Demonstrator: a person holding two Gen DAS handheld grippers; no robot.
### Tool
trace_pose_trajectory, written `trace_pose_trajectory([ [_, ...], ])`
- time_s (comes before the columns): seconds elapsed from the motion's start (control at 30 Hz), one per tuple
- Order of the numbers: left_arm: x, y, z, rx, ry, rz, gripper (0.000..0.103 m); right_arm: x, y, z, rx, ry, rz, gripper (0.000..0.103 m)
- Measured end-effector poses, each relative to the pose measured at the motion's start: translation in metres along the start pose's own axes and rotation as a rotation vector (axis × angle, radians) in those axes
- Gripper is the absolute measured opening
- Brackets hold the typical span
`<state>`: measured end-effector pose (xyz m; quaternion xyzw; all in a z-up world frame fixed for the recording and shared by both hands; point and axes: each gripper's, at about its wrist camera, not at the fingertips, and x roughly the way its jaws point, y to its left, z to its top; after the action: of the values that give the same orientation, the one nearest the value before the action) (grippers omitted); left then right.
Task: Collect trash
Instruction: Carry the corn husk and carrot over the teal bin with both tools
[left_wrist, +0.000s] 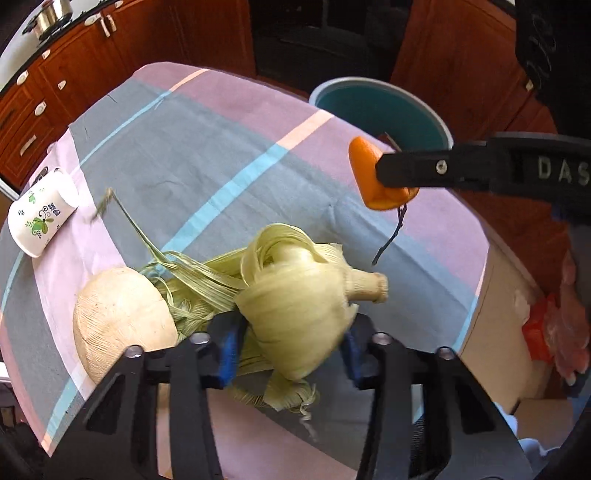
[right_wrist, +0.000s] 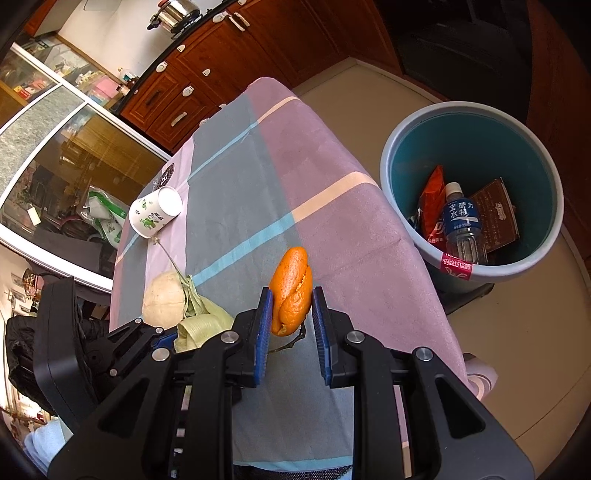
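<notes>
The right hand-held gripper (right_wrist: 291, 325) is clamped on a piece of orange peel (right_wrist: 291, 291), its blue pads pressing both sides of the peel above the table (right_wrist: 332, 206), which is covered by a checked cloth of purple, grey and light blue. The bin (right_wrist: 469, 110), a grey-blue tub with a teal inside, stands on the floor just beside the table's edge and holds a plastic water bottle (right_wrist: 461, 221), a red wrapper (right_wrist: 434, 199) and a brown packet (right_wrist: 496, 214). On the side of the peel away from the bin, the left hand-held gripper (left_wrist: 291, 350) has its blue pads on either side of a bundle of pale green corn husks (left_wrist: 295, 306); whether the pads press on it cannot be told. A pale round object (left_wrist: 118, 317) lies on the cloth touching the husks. Farther from the bin, a paper cup (left_wrist: 42, 218) with a green printed pattern lies tipped on its side.
</notes>
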<state>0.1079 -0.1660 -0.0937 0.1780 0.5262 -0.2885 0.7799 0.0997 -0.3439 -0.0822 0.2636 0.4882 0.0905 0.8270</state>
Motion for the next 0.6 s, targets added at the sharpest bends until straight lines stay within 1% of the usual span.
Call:
trace_pose_trajectory([
  [0.07, -0.014, 0.001, 0.003, -0.006, -0.043, 0.012, 0.029, -0.002, 0.001, -0.001, -0.001, -0.004, -0.002, 0.021],
  [0.17, -0.034, 0.006, 0.012, -0.026, -0.092, 0.001, 0.027, -0.008, 0.006, -0.001, -0.009, -0.017, -0.007, 0.021],
  [0.37, -0.098, 0.014, 0.033, -0.042, -0.227, -0.029, 0.026, -0.038, 0.021, 0.01, -0.051, -0.086, -0.021, 0.021],
  [0.5, -0.133, 0.025, 0.047, -0.085, -0.295, -0.077, 0.026, -0.059, 0.033, 0.018, -0.085, -0.133, -0.021, 0.021],
  [0.6, -0.153, 0.023, 0.049, -0.083, -0.34, -0.05, 0.026, -0.068, 0.042, 0.022, -0.113, -0.149, -0.019, 0.021],
])
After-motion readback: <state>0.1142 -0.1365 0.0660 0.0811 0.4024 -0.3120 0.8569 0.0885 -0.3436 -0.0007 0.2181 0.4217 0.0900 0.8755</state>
